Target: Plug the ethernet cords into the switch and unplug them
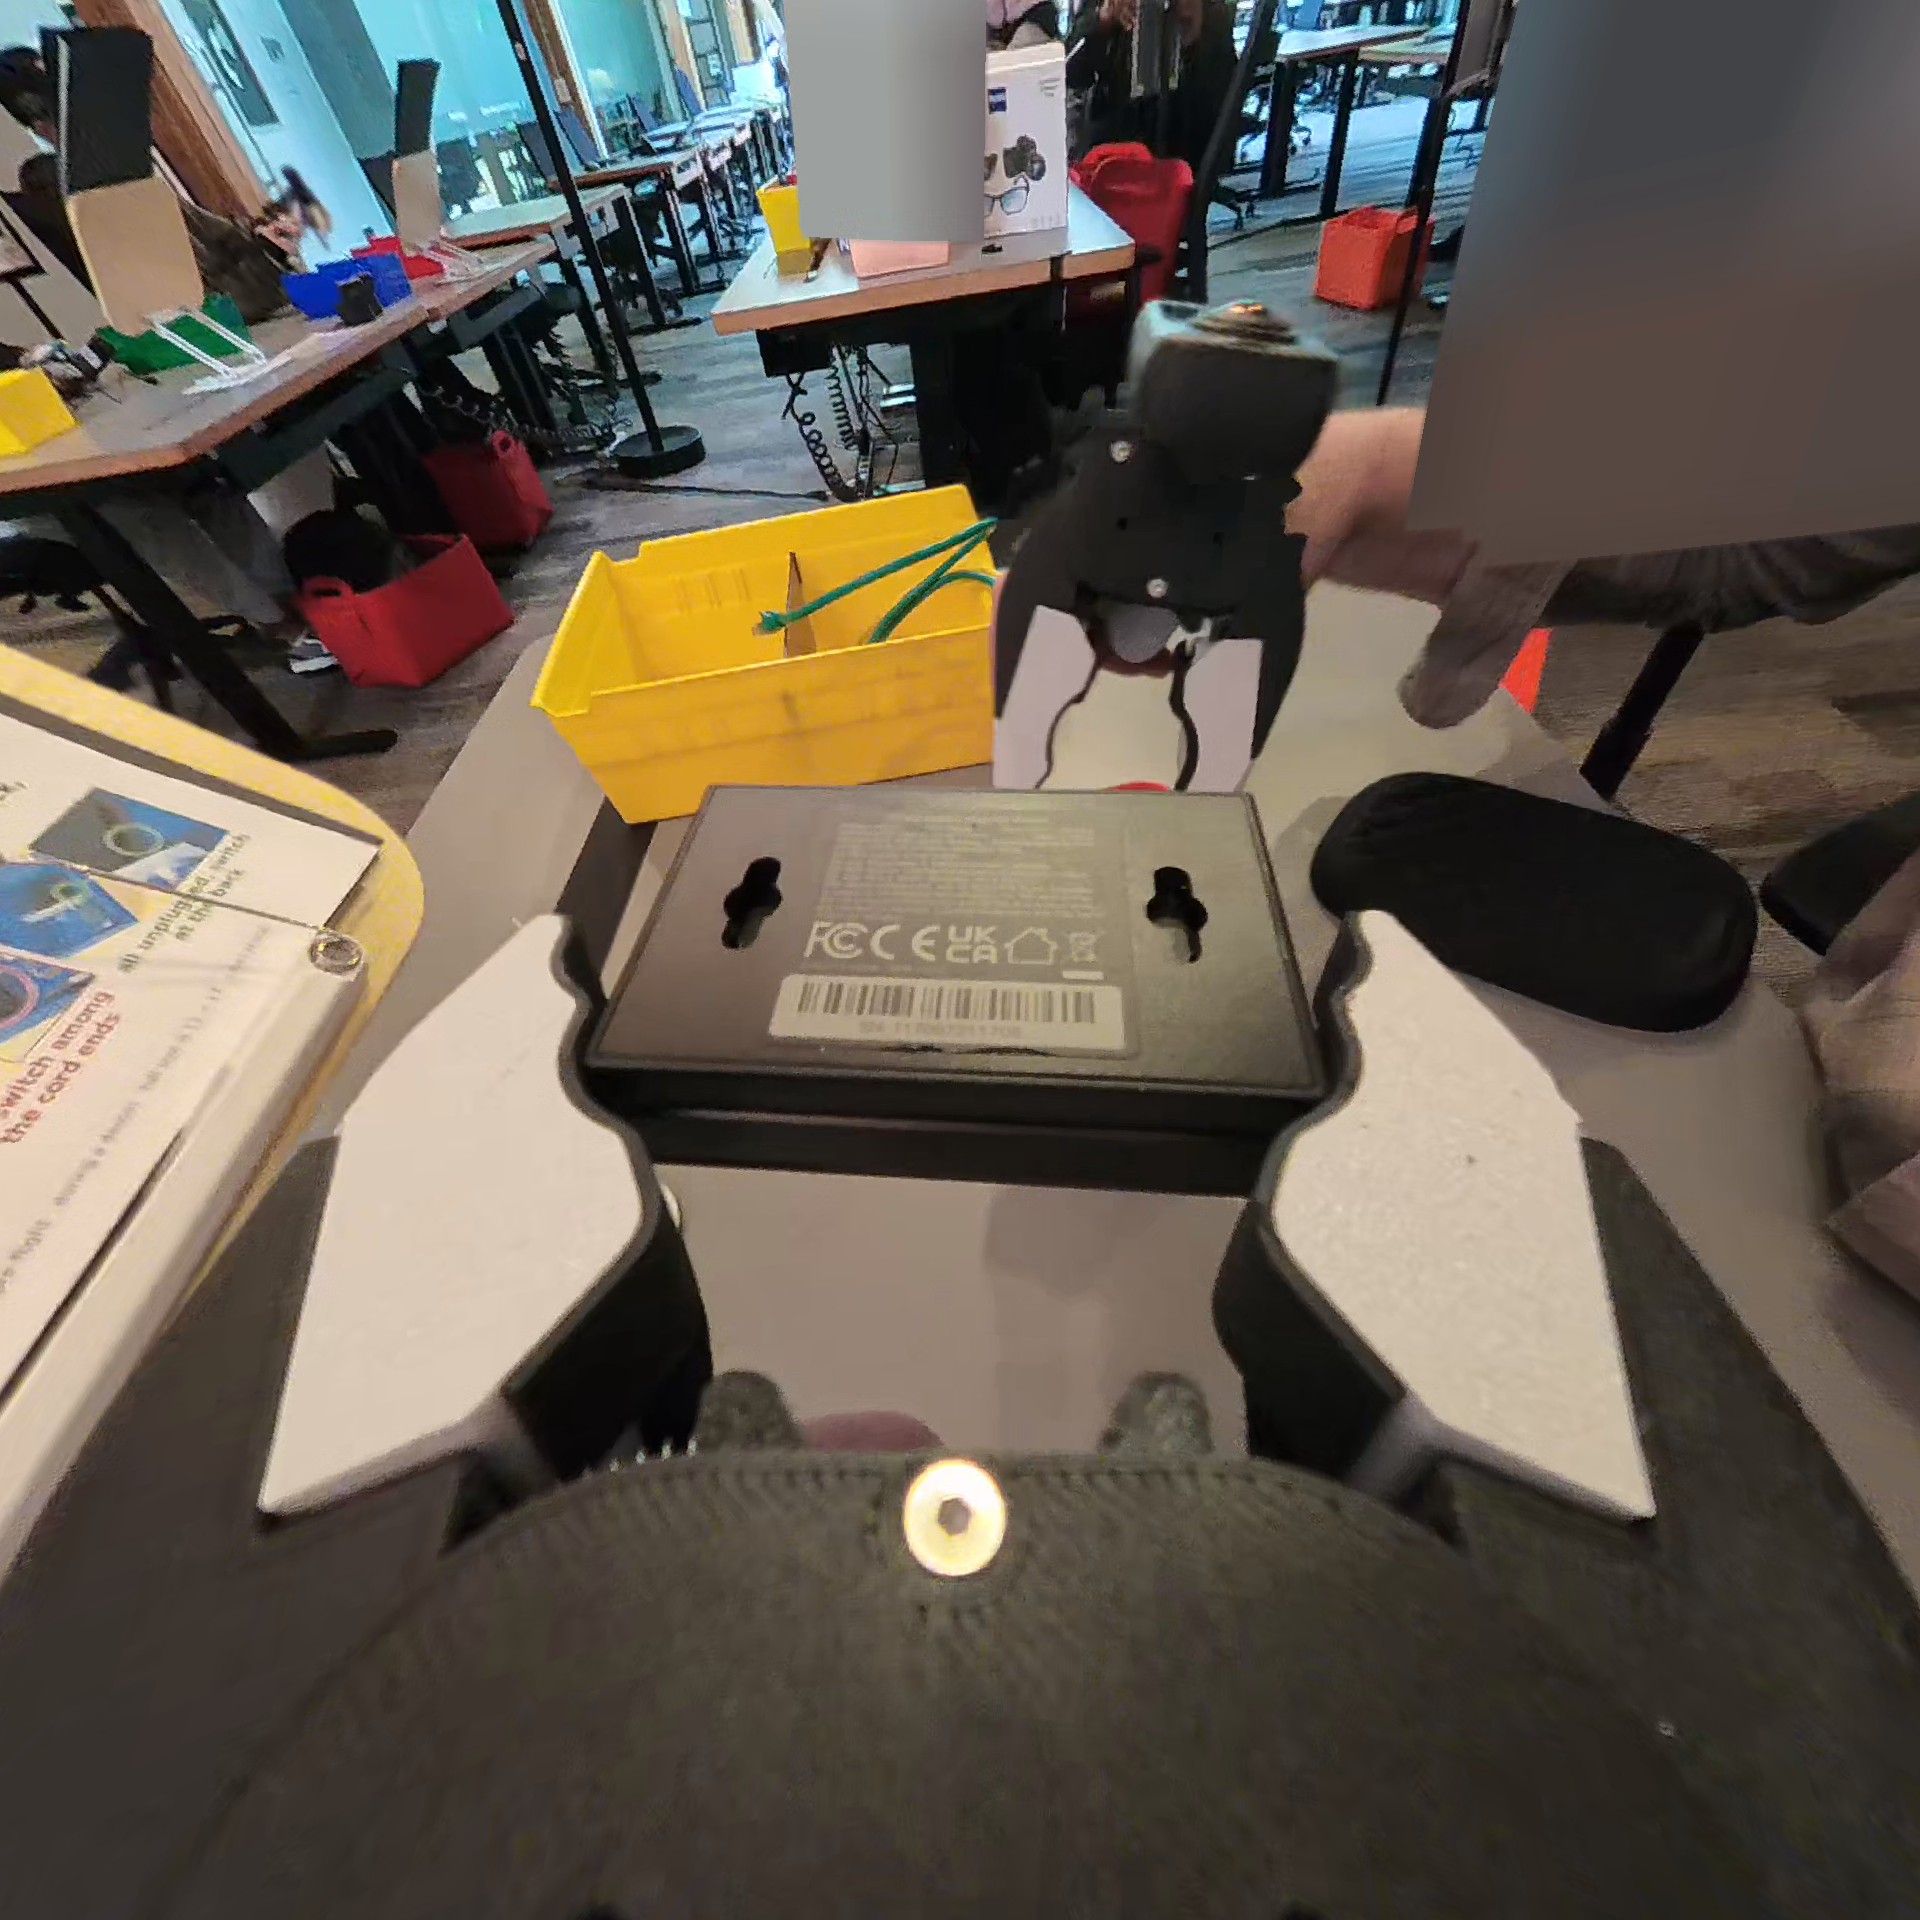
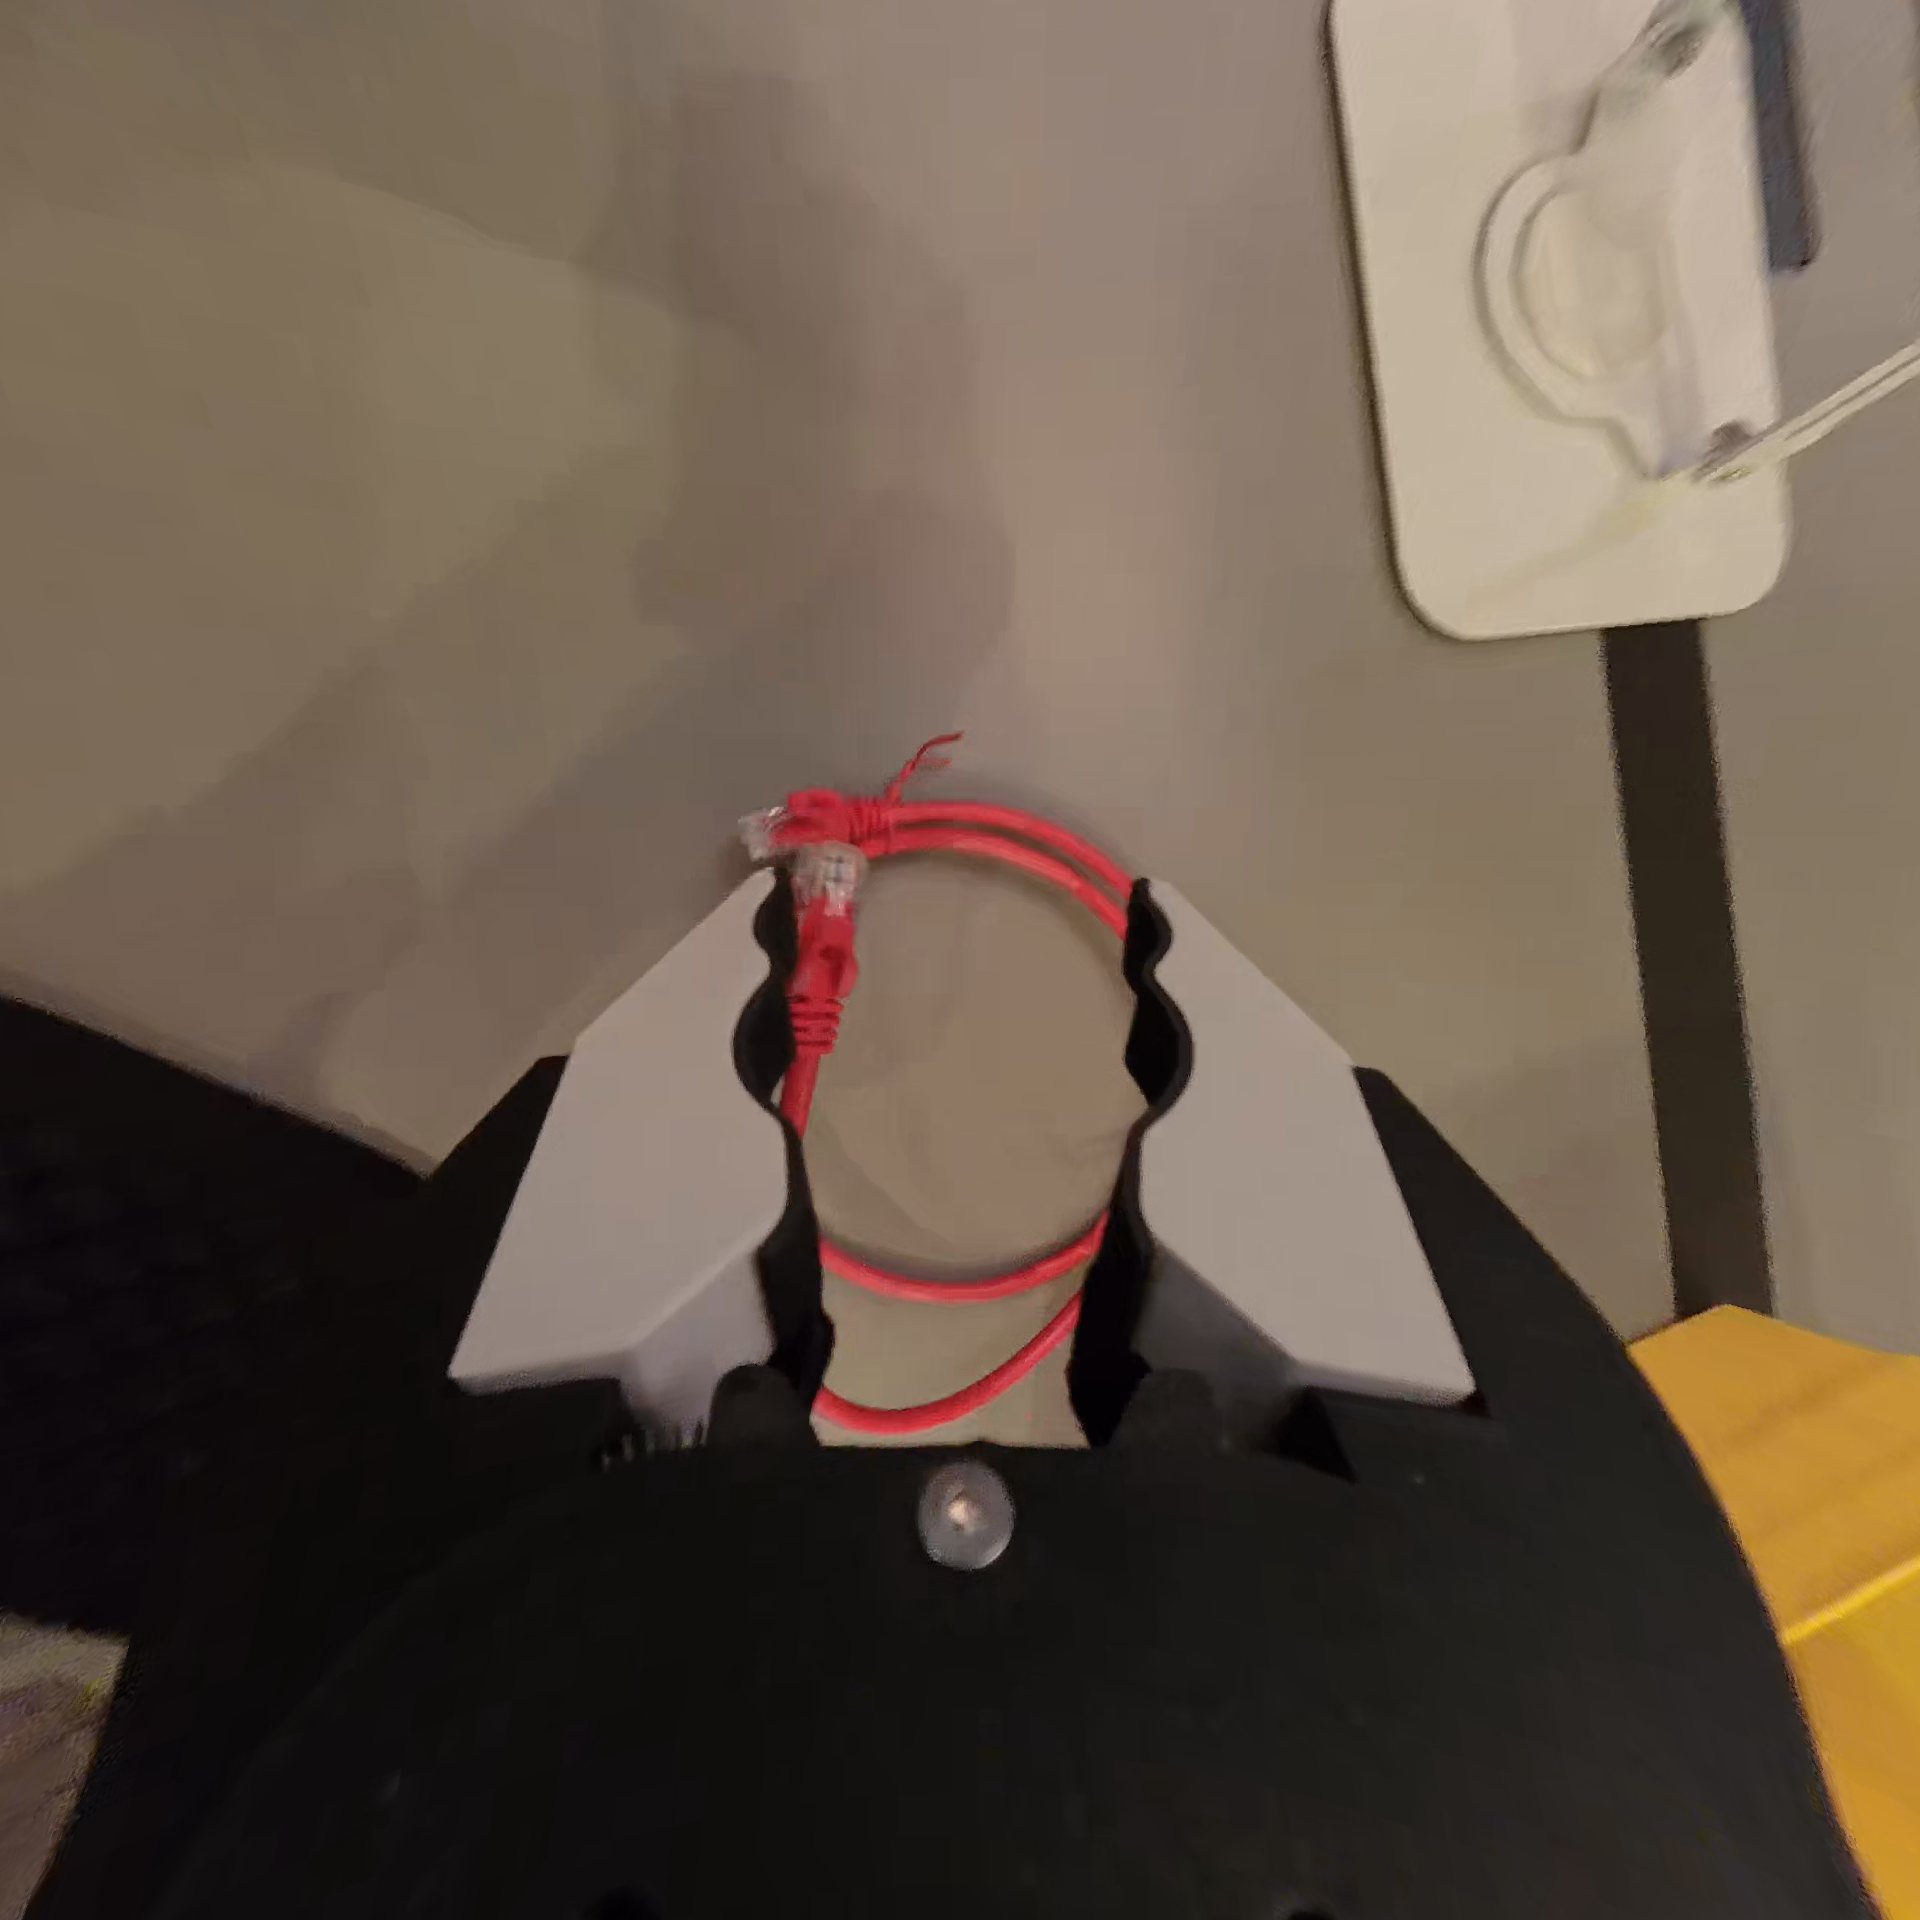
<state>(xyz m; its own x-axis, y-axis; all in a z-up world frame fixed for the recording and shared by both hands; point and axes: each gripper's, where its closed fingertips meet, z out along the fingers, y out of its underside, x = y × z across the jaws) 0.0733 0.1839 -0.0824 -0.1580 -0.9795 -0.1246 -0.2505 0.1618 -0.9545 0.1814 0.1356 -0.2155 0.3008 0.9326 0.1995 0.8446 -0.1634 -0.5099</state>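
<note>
Your left gripper (image 1: pixel 951 1049) grips the flat black plastic switch (image 1: pixel 951 935); your right gripper's (image 2: pixel 956 904) jaws straddle, open, the coiled red ethernet cord (image 2: pixel 997 831).

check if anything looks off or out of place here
The black switch, between the fingers of the left hand-held gripper, lies underside up, barcode label and mounting slots showing. The red ethernet cord is still bundled in a coil.

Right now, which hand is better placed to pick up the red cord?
Right. Its tool hangs open directly over the coiled red ethernet cord; the left tool is closed on the upside-down black switch.
</note>
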